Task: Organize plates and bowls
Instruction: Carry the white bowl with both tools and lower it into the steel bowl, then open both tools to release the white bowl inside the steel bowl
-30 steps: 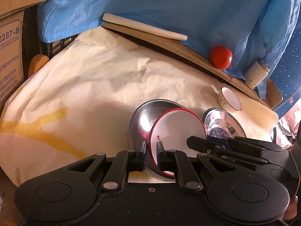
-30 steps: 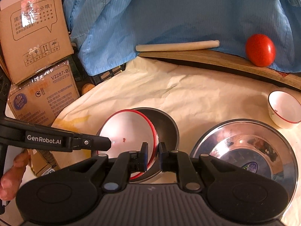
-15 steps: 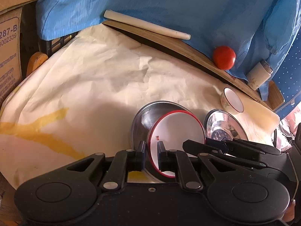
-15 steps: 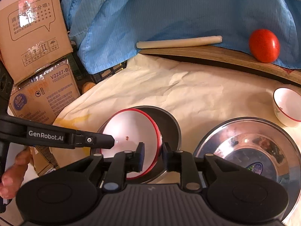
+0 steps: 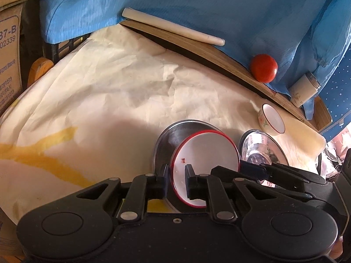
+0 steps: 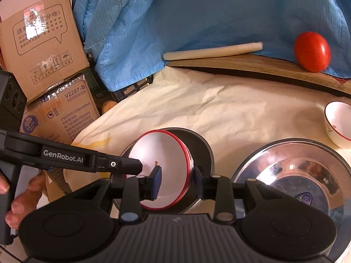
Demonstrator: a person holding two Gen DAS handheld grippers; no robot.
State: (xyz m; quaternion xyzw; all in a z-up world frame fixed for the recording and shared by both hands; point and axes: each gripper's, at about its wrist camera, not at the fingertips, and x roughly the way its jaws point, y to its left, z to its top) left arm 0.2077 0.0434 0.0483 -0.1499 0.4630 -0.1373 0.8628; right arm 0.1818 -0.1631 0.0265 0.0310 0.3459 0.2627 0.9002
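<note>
Cream crinkled paper covers the tabletop, blue cloth heaped behind it, cardboard boxes off to one side. The red-rimmed white bowl is tipped on edge inside a dark steel bowl, with a shiny steel bowl just beside and a small white cup further off. Right claw has just been opening: its jaws stand apart with the bowl's rim between them, pads off it as far as I can tell. Left claw has eased a touch too but looks clamped on the rim, so it's basically carrying that bowl alone. Risk I see: a one-sided pinch on slick ceramic that's tilted, so it could pivot or slip and clatter into the steel bowl, maybe chip. Readable writing: "GenRobot.AI" on the left claw's arm, "V2287-B" on the lower box, Chinese print on the upper one that I can't make out.
</note>
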